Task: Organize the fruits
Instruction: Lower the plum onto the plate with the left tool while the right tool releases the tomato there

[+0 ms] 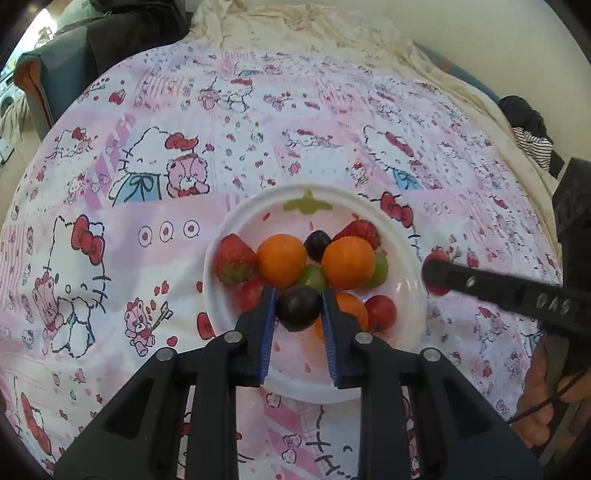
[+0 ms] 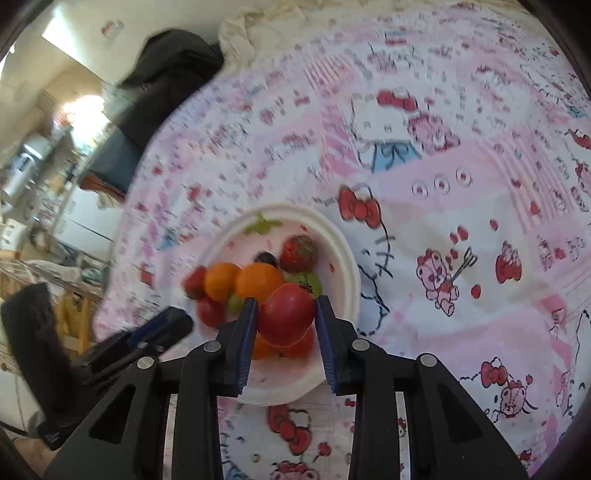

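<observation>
A white plate (image 1: 406,295) on a pink cartoon-print cloth holds strawberries (image 1: 234,260), two oranges (image 1: 347,262), green grapes (image 1: 380,271), a dark grape (image 1: 316,243) and small tomatoes (image 1: 380,312). My left gripper (image 1: 298,308) is shut on a dark purple grape (image 1: 298,308) just above the plate's near side. My right gripper (image 2: 285,317) is shut on a red tomato (image 2: 285,317) above the plate (image 2: 347,266); in the left wrist view it shows at the right with the tomato (image 1: 437,271) at its tip, beside the plate's right rim.
The pink cloth (image 1: 147,258) covers a round surface all around the plate. A cream cloth (image 1: 295,26) lies bunched at the far edge. A chair with dark clothing (image 1: 92,48) stands at the far left. Striped fabric (image 1: 535,147) hangs at the right.
</observation>
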A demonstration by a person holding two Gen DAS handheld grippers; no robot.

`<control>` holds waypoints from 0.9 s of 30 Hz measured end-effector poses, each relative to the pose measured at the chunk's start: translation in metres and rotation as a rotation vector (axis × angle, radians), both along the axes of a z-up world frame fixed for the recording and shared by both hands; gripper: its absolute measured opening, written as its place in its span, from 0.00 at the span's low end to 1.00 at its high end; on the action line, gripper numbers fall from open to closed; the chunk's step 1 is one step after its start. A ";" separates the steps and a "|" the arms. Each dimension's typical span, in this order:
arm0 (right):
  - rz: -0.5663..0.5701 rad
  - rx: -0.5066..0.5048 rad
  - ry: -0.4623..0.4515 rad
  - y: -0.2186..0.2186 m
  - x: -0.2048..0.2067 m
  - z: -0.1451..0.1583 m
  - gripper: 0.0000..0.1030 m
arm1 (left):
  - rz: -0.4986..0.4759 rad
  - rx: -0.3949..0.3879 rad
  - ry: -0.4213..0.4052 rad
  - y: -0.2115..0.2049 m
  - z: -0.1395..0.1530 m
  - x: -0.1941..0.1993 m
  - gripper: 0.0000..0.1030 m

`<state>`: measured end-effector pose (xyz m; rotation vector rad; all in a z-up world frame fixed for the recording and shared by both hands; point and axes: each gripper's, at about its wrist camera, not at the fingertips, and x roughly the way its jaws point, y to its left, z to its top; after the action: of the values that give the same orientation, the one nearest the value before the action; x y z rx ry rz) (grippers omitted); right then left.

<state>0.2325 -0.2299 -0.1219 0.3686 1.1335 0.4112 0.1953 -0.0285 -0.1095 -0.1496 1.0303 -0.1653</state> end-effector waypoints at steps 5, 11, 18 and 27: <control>0.010 -0.005 0.050 0.005 0.003 -0.017 0.32 | -0.006 0.019 0.005 -0.004 -0.006 0.002 0.21; -0.016 0.007 0.087 -0.001 0.005 -0.025 0.33 | -0.015 0.036 0.031 -0.008 -0.011 0.004 0.21; -0.031 -0.007 0.109 -0.002 0.006 -0.030 0.35 | 0.011 0.050 0.055 -0.007 -0.011 0.003 0.50; -0.026 -0.030 0.076 0.002 0.003 -0.022 0.45 | 0.045 0.083 0.007 -0.002 0.002 -0.005 0.64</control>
<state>0.2357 -0.2278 -0.1438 0.3746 1.2066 0.3592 0.1904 -0.0308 -0.1074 -0.0981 1.0379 -0.0807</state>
